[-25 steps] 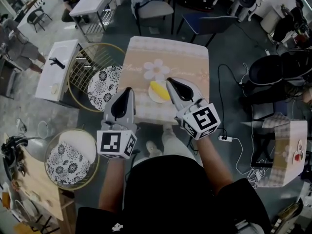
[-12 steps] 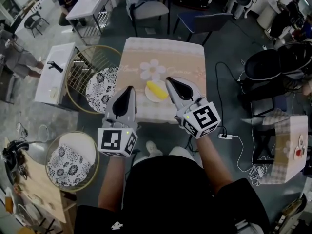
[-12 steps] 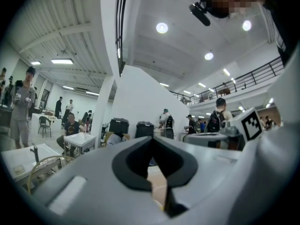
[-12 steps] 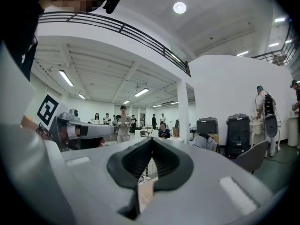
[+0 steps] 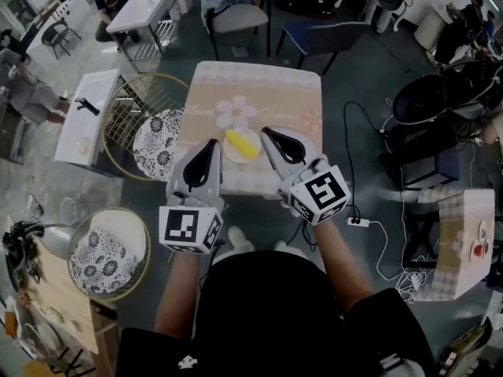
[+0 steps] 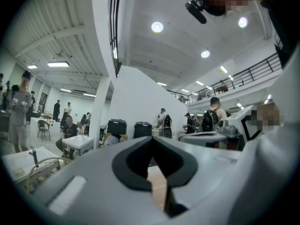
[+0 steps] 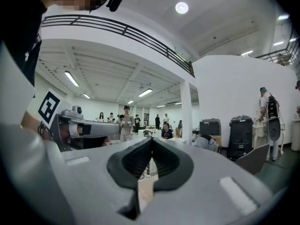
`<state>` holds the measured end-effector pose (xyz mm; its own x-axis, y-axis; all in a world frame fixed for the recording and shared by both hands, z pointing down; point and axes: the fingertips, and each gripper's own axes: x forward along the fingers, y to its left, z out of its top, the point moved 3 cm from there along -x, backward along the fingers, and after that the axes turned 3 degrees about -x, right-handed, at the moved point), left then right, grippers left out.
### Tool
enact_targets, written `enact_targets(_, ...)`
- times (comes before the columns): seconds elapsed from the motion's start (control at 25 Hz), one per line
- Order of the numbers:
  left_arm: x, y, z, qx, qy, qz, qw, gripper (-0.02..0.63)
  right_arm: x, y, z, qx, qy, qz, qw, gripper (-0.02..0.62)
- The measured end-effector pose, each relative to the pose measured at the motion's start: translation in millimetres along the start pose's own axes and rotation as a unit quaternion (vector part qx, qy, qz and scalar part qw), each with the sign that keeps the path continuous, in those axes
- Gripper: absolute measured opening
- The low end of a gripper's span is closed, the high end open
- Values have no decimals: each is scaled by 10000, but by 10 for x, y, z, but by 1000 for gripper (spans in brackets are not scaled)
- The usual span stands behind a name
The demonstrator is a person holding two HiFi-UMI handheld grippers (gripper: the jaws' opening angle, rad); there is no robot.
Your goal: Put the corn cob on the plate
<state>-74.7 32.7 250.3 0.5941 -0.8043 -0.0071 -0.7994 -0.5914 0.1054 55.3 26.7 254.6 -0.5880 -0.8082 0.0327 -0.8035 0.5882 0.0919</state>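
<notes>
One corn cob [image 5: 241, 143]: yellow, lying on the plate with its length running from about 10 o'clock to 4 o'clock in the head view.
Plate [image 5: 232, 157]: small, white and round, near the 6 o'clock edge of the counter, with the cob on top of it.
Left tool [image 5: 209, 144]: its tip is at the plate's 9 o'clock and apart from the cob. Its own view shows the jaws closed tip to tip with nothing between them.
Right tool [image 5: 266, 132]: its tip is at the plate's 2 o'clock, just beside the rim. Its jaws are pressed together and hold nothing.
Marker cubes: one on each tool, toward 6 o'clock from the tips, the left cube [image 5: 189, 228] and the right cube [image 5: 318, 195].
Counter [image 5: 267, 93]: a small square top under a beige cloth, with a flower print [image 5: 236, 112] at the plate's 12 o'clock.
Near wire seat [image 5: 135, 100]: round, with a patterned cushion, touching the counter's 9 o'clock side.
Far wire seat [image 5: 141, 226]: of the same kind, on the floor at the view's 8 o'clock.
White side table [image 5: 90, 124]: beyond the near wire seat, at its 9 o'clock.
Chairs: a grey chair [image 5: 236, 16] and a dark chair [image 5: 334, 34] at the counter's 12 o'clock.
Power strip [image 5: 355, 221]: on the floor at the counter's 4 o'clock.
</notes>
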Motion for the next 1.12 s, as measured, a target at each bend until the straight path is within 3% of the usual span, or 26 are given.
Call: enact_targets(1.12,-447,-1084,40,324,-50,356,9988,8,-957,124,84,1,-266,396,9989,2)
